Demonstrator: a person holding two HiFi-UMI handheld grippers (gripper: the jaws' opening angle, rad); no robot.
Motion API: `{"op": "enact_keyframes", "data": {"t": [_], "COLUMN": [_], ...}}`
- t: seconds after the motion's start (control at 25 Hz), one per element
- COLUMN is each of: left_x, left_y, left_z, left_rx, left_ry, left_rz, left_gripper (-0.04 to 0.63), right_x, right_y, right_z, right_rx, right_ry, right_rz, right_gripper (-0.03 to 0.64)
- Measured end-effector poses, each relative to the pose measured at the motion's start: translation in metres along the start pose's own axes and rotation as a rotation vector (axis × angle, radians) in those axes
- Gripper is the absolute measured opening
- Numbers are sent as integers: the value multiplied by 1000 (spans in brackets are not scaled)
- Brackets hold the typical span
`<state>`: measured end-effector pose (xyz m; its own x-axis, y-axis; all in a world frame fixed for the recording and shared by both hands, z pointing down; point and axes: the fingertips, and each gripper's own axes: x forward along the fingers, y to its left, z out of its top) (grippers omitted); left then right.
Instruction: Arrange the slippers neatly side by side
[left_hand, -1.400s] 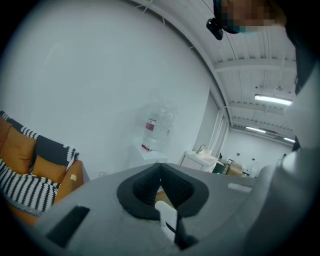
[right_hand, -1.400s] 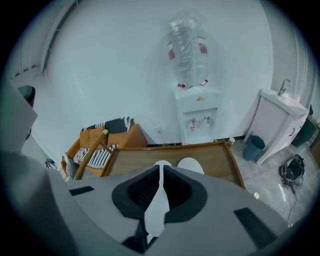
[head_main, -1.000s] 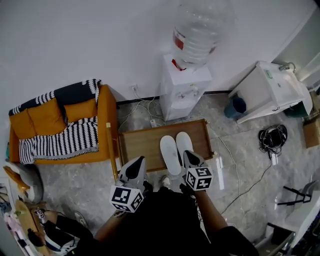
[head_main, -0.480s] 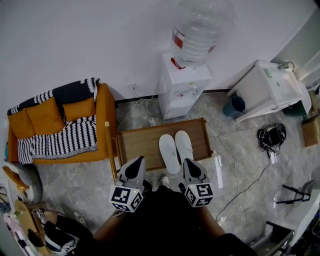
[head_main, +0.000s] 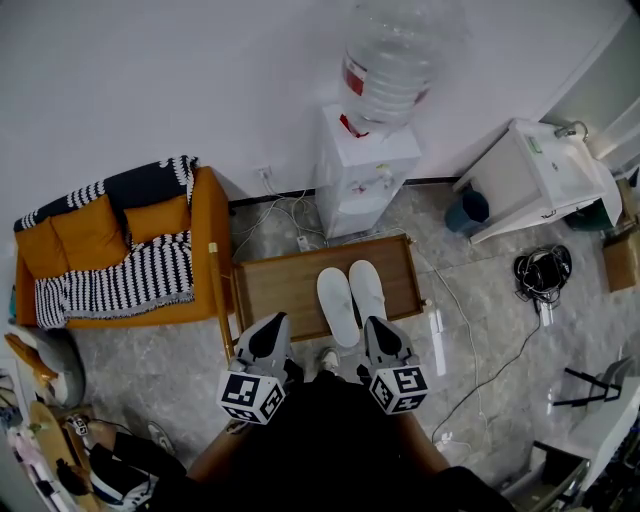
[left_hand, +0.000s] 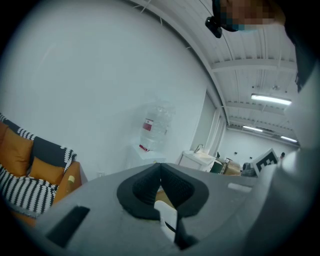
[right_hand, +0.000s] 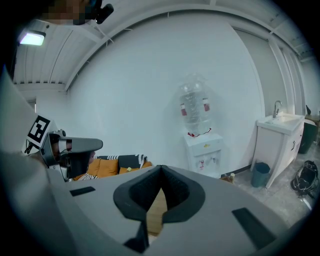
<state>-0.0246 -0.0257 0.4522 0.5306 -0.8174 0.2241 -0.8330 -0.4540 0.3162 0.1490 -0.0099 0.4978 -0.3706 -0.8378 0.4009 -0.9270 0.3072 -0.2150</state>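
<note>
Both closed and empty, my left tongs (head_main: 273, 328) and right tongs (head_main: 379, 328) hover side by side at the table's (head_main: 277, 288) near edge, facing the slippers (head_main: 351, 300).

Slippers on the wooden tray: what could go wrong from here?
1. The shut right gripper shows just by the right slipper's heel; a forward dip could knock the pair askew.
2. The left slipper lies a little nearer the person, so the pair may count as uneven.
3. A power strip and cable lie beside the tray: a trip hazard.
</note>
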Motion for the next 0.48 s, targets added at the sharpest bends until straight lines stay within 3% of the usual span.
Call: {"op": "enact_keyframes", "data": {"t": [0.48], "left_x": [-3], "left_y": [-3], "left_z": [-2], "left_rx": [0], "left_ry": [-5], "left_rz": [2], "left_gripper": [12], "right_x": [-3], "right_y": [0], "right_z": [-4], "right_rx": [9], "right_ry": [6], "right_rz": [8], "right_gripper": [11]}}
